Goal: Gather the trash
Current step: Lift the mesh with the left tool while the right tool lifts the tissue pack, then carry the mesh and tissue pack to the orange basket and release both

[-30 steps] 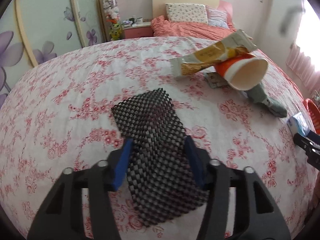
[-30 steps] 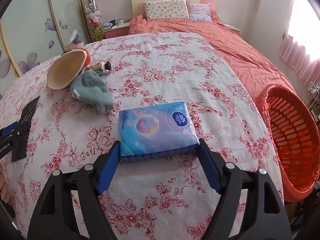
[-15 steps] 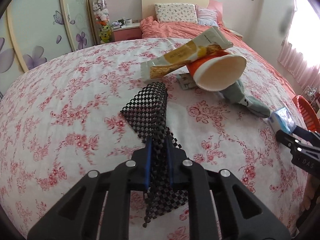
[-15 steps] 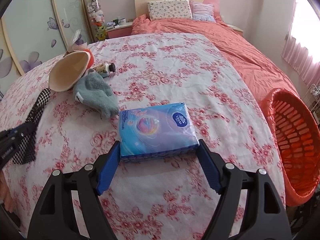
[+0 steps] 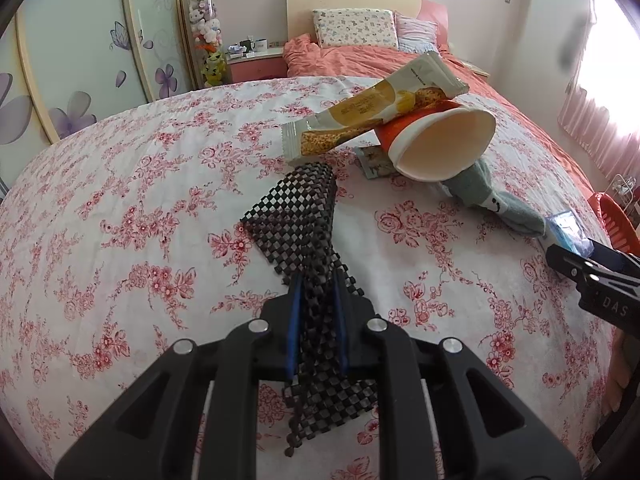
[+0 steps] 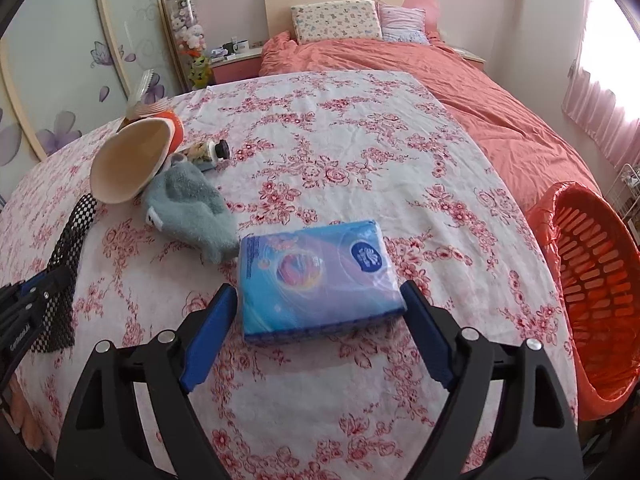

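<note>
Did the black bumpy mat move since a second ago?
Yes. The black mesh mat lay flat and wide; now the left gripper pinches it into a narrow bunch, and its far end sits closer to the snack bar wrapper.

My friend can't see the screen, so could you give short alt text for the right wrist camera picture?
An open two-fingered tool, its jaws opening, straddles a blue tissue pack lying on a rose-print bedspread. An orange basket sits at the right edge; a grey sock and a tipped paper cup lie to the left.

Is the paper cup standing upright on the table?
No, the paper cup lies on its side, its open mouth facing the camera, with a snack wrapper resting across it.
</note>
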Demonstrator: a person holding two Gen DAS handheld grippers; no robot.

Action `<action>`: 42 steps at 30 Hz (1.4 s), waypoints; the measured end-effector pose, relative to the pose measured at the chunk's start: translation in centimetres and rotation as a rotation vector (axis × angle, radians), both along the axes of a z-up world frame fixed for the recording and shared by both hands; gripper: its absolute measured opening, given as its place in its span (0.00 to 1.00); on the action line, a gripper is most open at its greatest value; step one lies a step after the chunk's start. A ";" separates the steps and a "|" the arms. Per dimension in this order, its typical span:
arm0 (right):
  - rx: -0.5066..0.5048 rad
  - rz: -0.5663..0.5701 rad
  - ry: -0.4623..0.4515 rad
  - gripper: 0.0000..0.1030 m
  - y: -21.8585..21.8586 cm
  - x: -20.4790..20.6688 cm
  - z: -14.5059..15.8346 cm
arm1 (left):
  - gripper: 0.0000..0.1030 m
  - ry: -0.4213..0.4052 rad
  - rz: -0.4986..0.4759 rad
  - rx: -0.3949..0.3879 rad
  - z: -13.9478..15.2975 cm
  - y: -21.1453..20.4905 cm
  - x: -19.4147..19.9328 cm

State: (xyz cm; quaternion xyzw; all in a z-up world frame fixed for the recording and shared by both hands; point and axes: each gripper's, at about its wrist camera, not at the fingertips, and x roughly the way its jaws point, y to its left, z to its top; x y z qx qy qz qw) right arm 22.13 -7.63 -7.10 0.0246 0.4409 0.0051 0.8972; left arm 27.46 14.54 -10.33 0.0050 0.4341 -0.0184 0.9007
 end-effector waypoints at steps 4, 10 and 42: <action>-0.013 -0.006 -0.001 0.77 0.1 -0.1 0.0 | 0.16 0.001 0.001 -0.007 0.0 0.1 0.0; -0.015 0.005 -0.008 0.73 0.0 -0.5 0.1 | 0.13 -0.003 0.001 0.002 0.0 0.2 0.1; 0.031 -0.146 -0.273 0.72 -11.1 -9.0 8.3 | 0.07 -0.227 -0.268 -0.102 10.7 -13.1 -6.4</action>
